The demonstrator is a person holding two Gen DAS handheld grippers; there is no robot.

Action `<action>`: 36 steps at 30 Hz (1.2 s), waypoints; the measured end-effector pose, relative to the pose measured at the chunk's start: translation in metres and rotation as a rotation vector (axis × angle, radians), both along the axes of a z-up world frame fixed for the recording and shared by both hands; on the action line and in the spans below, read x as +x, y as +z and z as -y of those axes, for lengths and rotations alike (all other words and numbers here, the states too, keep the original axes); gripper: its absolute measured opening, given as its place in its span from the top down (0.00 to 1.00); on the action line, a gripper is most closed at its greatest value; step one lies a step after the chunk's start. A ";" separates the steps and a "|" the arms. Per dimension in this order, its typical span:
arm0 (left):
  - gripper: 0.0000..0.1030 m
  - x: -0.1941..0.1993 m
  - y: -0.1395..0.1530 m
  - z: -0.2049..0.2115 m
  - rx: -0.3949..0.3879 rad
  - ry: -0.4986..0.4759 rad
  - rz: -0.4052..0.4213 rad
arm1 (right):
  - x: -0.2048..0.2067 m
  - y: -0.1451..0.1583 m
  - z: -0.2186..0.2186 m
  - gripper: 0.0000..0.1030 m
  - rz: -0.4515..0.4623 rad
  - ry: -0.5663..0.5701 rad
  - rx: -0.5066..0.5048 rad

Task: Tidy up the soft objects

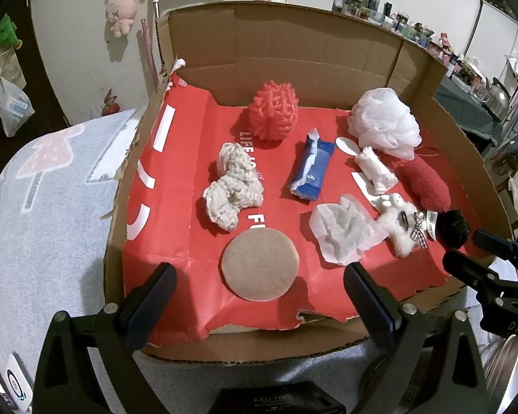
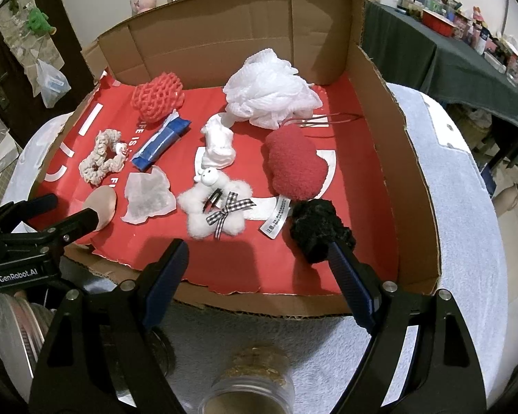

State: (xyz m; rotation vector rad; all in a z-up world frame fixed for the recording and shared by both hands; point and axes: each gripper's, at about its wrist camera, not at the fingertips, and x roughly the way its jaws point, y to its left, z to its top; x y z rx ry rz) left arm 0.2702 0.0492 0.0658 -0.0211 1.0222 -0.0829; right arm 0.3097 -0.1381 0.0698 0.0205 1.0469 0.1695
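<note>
Left gripper (image 1: 259, 302): spread, empty. Right gripper (image 2: 257, 274): spread, empty; its finger hides part of black pompom (image 2: 316, 226). Tan pad (image 2: 102, 205) half-hidden.

- I read "GenRobot.AI" in white on the left gripper (image 2: 74, 222) body.
- "EXO TOO" shows on the black block (image 1: 276, 398) at the bottom edge.
- The red sheet (image 1: 197, 158) carries white letters: "LIFE I…" and "FU…", partly covered.
- The white tag (image 2: 276, 219) has print too small to read.

box walls (image 2: 380, 110) close three sides; the near edge lies open, bare red paper (image 2: 245, 262) before the black pompom (image 2: 319, 227).
</note>
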 end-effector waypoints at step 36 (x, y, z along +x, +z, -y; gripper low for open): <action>0.04 -0.001 0.001 0.000 -0.002 0.000 0.002 | -0.002 0.000 0.001 0.20 0.014 -0.004 0.001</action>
